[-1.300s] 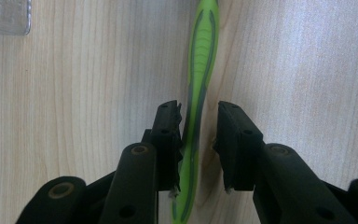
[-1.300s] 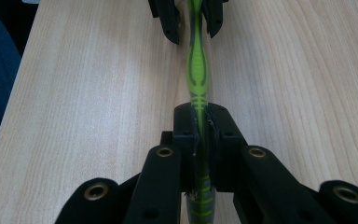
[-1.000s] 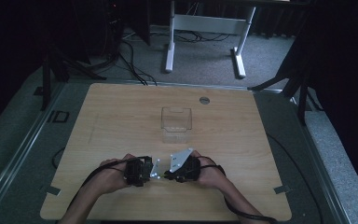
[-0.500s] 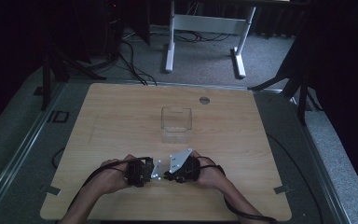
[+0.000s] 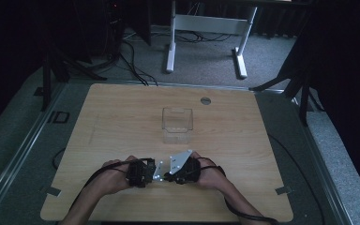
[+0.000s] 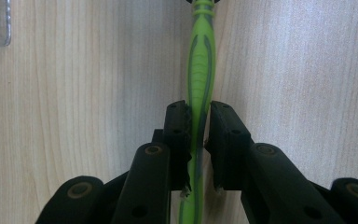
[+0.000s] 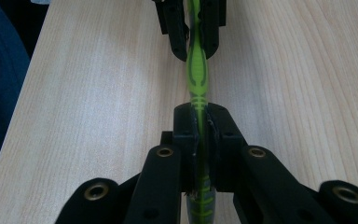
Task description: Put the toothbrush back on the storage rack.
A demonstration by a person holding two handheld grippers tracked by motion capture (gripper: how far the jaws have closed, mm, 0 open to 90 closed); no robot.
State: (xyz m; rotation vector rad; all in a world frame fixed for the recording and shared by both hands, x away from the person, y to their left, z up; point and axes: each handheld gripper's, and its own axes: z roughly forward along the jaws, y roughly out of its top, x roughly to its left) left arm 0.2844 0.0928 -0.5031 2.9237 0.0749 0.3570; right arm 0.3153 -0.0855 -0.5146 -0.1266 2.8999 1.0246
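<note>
Both jaws pairs pinch one green toothbrush (image 7: 196, 70) above the table (image 5: 122, 122).

lime-green toothbrush (image 6: 199, 65) with grey stripes, black tongs (image 6: 198, 122), pale woodgrain table (image 5: 122, 122)

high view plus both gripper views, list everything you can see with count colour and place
table: 1, light wood, centre of the high view
clear box: 1, transparent, middle of the table
green handle: 1, green with grey stripes, over the table's near edge, clamped at both ends
grommet: 1, grey, far side of the table
white frame: 1, white, on the floor beyond the table
left hand-held gripper: 1, black, shut on the green handle
right hand-held gripper: 1, black, shut on the green handle
hands: 2, near edge
</note>
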